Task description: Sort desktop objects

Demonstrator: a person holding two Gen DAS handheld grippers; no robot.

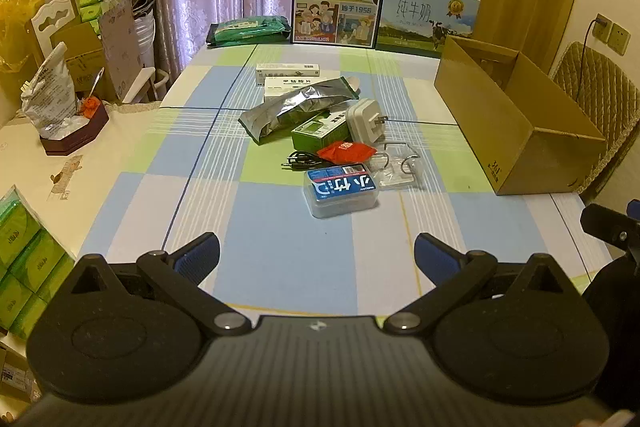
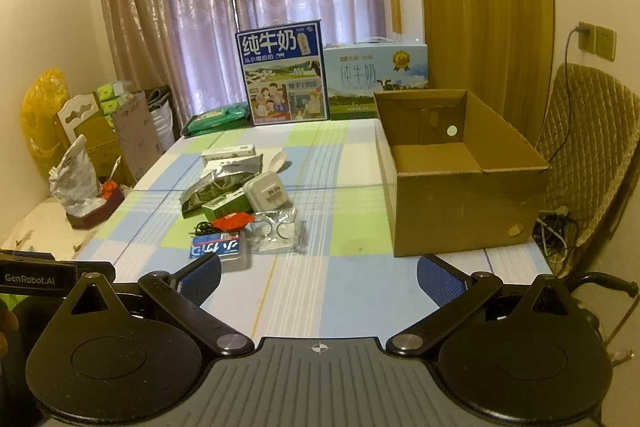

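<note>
Left gripper (image 1: 317, 255): wide apart, empty;
Right gripper (image 2: 319, 274): wide apart, empty;
Cardboard box (image 2: 460, 203): empty;
Risk: small things (image 1: 340, 147) piled close; might knock neighbours.

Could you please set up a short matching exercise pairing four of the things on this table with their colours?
Things:
1. Cardboard box
2. Wall charger
3. Small pouch
4. Foil bag

Colours:
A. Silver
B. Red
C. Brown
D. White

Pairs: 1-C, 2-D, 3-B, 4-A
</note>
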